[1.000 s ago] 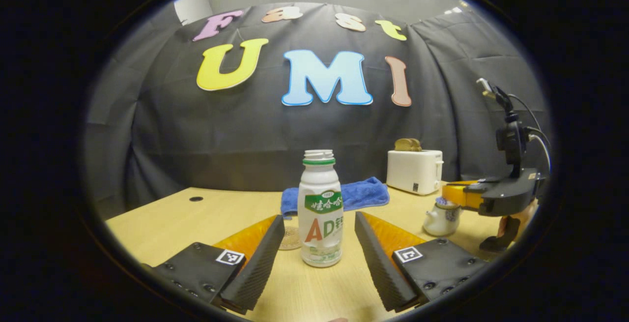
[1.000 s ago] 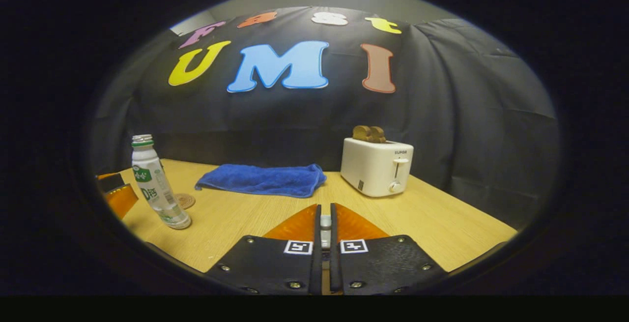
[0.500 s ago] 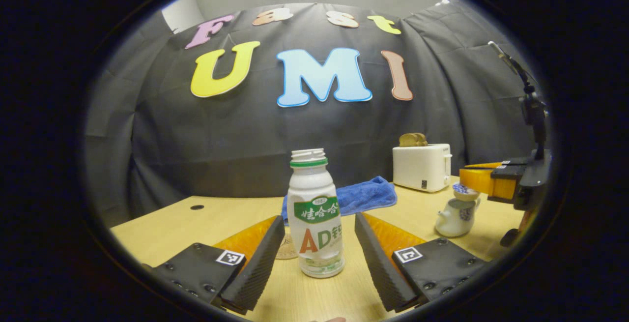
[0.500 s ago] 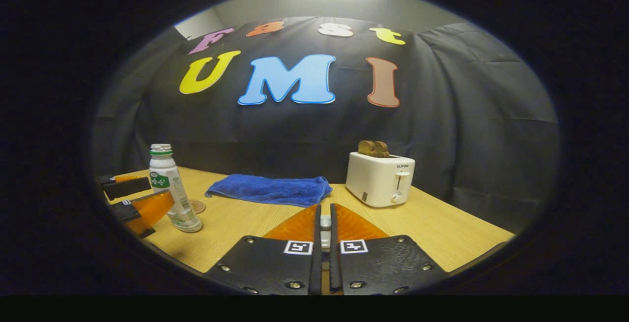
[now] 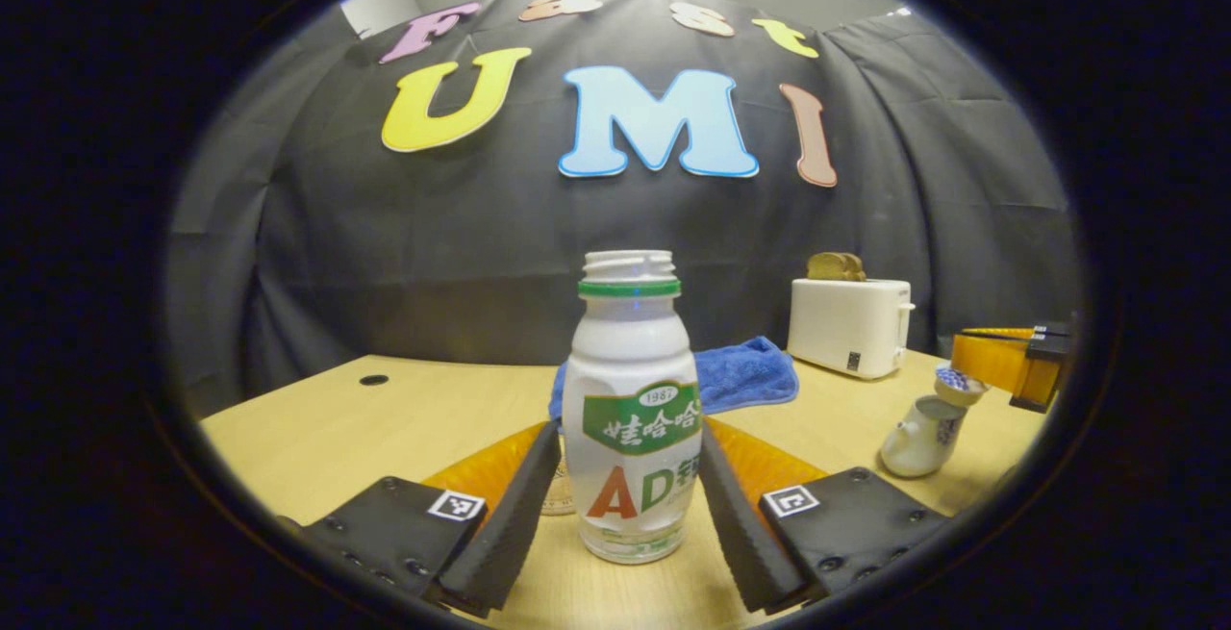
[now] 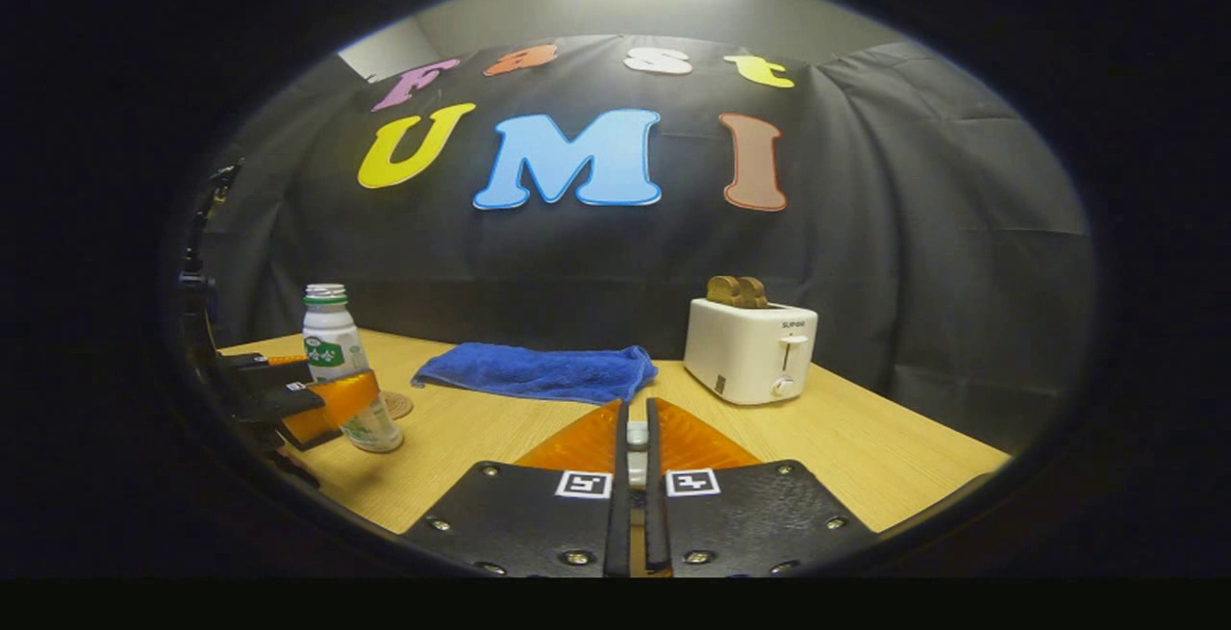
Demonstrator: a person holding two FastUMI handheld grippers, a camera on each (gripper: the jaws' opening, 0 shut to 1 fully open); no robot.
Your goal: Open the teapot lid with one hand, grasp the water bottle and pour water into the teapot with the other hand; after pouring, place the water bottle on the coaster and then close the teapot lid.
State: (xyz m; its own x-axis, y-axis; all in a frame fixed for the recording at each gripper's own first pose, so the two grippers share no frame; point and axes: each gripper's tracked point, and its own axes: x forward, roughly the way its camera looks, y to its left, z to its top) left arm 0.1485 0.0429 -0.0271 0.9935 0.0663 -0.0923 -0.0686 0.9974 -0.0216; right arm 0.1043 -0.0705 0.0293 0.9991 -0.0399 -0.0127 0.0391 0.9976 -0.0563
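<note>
Between the left gripper fingers stands the bottle, upright on the table, uncapped; jaws close on both sides, contact can't tell. Coaster just behind. At 3 o'clock, teapot w/ lid raised, pinched by right gripper, fingers nearly together. Beyond: towel, toaster.

Right gripper at 6 o'clock, fingers drawn together on a small white knob, presumably the teapot lid. Toaster at 3 o'clock, blue towel near centre. Water bottle, uncapped and upright, at 9 o'clock, left gripper around it, coaster just beside. Wooden table.
</note>
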